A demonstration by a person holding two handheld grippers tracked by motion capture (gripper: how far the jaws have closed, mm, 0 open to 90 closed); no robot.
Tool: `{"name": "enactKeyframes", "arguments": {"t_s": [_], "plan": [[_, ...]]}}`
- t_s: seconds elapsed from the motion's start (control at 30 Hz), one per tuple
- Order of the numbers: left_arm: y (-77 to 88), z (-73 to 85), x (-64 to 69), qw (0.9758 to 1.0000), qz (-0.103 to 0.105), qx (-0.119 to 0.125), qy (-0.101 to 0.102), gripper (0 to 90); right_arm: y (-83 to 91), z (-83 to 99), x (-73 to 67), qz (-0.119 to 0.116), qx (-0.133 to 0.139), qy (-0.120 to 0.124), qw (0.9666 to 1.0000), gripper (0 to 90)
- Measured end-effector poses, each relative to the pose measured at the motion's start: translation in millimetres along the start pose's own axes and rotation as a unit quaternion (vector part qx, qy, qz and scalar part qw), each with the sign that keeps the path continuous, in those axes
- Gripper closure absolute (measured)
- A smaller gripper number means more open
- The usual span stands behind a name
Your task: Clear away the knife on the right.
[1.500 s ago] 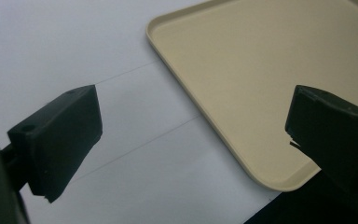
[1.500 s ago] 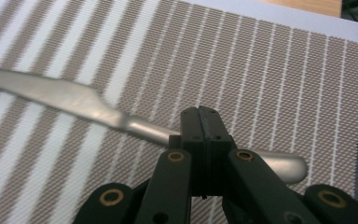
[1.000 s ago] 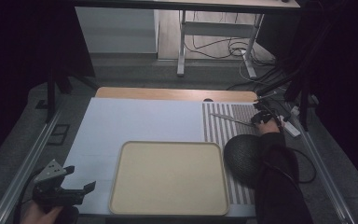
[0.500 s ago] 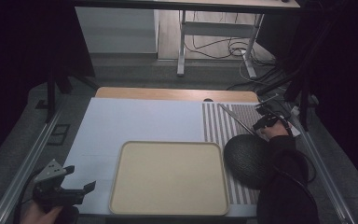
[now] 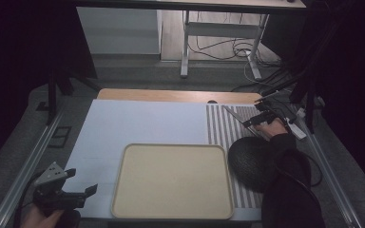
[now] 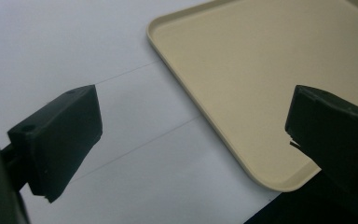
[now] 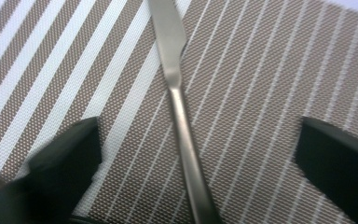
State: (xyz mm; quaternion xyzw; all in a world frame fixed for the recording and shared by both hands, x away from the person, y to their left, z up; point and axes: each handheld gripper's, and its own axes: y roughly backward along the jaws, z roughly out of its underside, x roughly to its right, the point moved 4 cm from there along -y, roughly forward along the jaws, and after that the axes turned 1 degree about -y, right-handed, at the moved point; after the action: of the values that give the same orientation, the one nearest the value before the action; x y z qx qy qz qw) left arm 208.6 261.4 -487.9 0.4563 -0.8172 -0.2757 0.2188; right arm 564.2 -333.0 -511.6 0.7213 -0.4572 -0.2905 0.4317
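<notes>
right gripper (image 7: 196, 154) is hanging released, its jaws having just been opening, straddling the knife (image 7: 179, 107) i'm leaving on the striped mat (image 5: 223, 130) at three o'clock; tray (image 5: 171, 183) still awaiting, left gripper (image 6: 191, 135) idling unclenched.

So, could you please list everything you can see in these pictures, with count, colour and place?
tray: one, beige, empty, near middle of the table.
placemat: one, brown and white stripes, right side of the table.
knife: one, silver, lying on the placemat, between the right gripper's open fingers, untouched.
bowl: one, dark, on the placemat right of the tray.
table cover: one, pale blue-white, under tray and placemat.
left gripper: one, black, open, at the near left corner beside the tray.
right gripper: one, black, its fingers have just opened, over the knife's handle.
</notes>
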Motion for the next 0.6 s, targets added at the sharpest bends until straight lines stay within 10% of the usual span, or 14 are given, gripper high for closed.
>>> {"name": "enactKeyframes", "arguments": {"t_s": [0.3,0.6], "plan": [[0.0,0.0,-0.1,1.0,0.001,0.0,0.001,3.8,-23.3,4.6,-5.9,0.014,-0.051,0.021,0.9984,0.3],[0.0,0.1,-0.3,1.0,0.001,0.0,0.001,3.8,-22.6,3.4,-7.3,0.005,-0.039,0.045,0.9982,49.3]]}}
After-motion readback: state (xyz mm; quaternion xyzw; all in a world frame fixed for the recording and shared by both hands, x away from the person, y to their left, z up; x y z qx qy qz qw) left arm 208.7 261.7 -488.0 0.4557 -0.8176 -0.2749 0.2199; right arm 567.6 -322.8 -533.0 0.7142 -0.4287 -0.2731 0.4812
